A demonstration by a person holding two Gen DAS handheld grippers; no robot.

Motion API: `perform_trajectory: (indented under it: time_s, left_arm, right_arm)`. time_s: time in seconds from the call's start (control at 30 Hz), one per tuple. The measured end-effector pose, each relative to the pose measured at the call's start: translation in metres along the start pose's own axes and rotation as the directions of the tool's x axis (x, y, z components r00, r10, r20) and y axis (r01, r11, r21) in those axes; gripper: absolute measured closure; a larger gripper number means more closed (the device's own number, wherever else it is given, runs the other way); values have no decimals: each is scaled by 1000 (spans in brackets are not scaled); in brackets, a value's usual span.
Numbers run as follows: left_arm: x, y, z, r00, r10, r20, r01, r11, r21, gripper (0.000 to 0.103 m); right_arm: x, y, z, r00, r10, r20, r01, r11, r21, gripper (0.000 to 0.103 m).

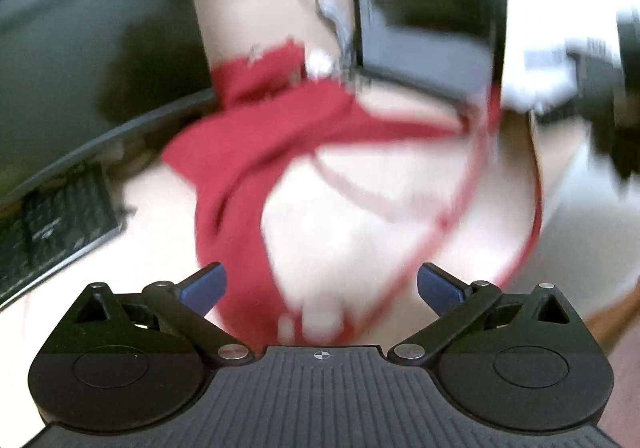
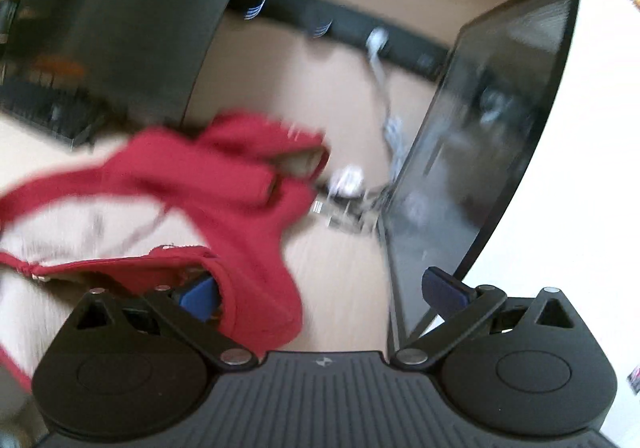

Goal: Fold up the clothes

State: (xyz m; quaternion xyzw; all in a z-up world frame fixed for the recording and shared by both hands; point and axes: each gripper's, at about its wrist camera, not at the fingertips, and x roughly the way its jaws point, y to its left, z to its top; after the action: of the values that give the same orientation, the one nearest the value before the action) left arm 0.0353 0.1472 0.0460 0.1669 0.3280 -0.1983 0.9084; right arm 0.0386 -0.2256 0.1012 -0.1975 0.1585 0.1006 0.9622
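Both views are motion-blurred, so slow down before you commit. The red and white garment point(image 1: 256, 152) lies crumpled on the bench point(image 1: 568, 184) between two dark monitors point(image 1: 428, 8), its red part bunched toward the back, its white part spread nearer you, thin red straps looping to the right.

Left gripper point(image 1: 322, 284): jaws released and wide, nothing between them, garment just ahead.

Right gripper point(image 2: 322, 288): jaws also spread, but a red fold drapes over the left finger point(image 2: 198, 298). It isn't pinched, only hooked, I judge.

Shake that fold free or close on it deliberately. Then take two opposite edges, pull the cloth flat, and keep the straps out of the cables point(image 2: 384, 116) by the right monitor point(image 2: 492, 136).
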Motion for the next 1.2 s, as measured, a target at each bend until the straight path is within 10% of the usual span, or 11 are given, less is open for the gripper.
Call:
perform_trajectory:
  time_s: [0.37,0.63,0.93,1.2]
  left_arm:
    - [13,49,-11,925,365,-109,-368,930,-16,0]
    - [-30,62,45,914,399,73,-406,898,169,0]
    - [-131,93,59,990,116,81,-122,989,82,0]
    - [-119,90,42,1000,-6,0,6,989,150,0]
  right_arm:
    - [-1,15,-53,979,30,-203,-72,977,-198,0]
    - [-24,-18,11,1000,-12,-18,7,973,-232,0]
    - [-82,-70,59,962,258,-94,-269,953,-137,0]
    - [-69,-61,55,928,323,-186,-347,931,-112,0]
